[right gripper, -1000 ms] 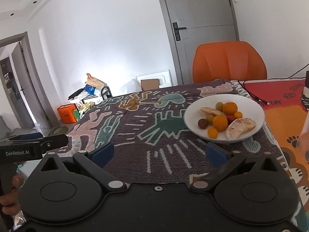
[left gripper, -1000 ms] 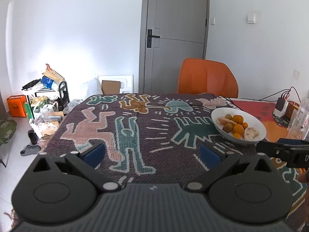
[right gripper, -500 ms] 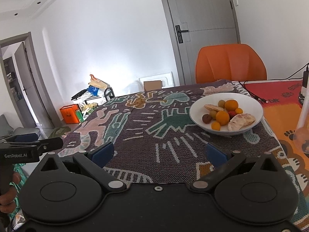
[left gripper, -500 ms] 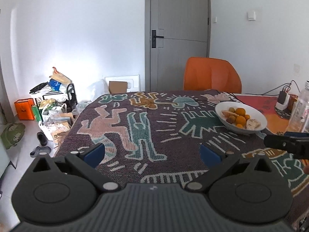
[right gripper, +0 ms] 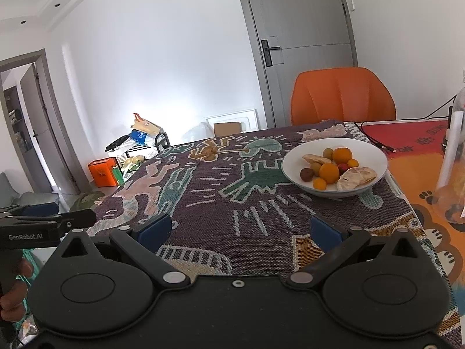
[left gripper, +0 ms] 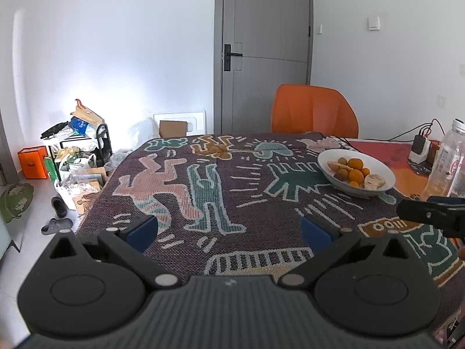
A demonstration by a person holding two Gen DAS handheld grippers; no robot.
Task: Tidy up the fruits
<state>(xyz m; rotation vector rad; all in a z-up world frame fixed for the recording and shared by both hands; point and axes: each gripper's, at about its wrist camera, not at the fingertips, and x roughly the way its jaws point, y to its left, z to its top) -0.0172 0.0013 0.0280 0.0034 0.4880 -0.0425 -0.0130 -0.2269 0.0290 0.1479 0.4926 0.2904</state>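
The left gripper (left gripper: 229, 229) is being held over the near left part of the patterned cloth (left gripper: 221, 192), its jaws spread wide and nothing being gripped between the blue pads (left gripper: 144, 228). The right gripper (right gripper: 241, 229) is being held beside it, to the right, jaws likewise spread and empty. The fruits (right gripper: 334, 165) are being kept in the white bowl (right gripper: 293, 171), which is standing on the cloth toward the far right, ahead and to the right of both grippers. The bowl is judged to be nearer the right gripper, from which it lies almost straight ahead, slightly right. A clear bottle (right gripper: 453, 157) is standing just right of the bowl and is being noted as an obstruction for any approach from that side.
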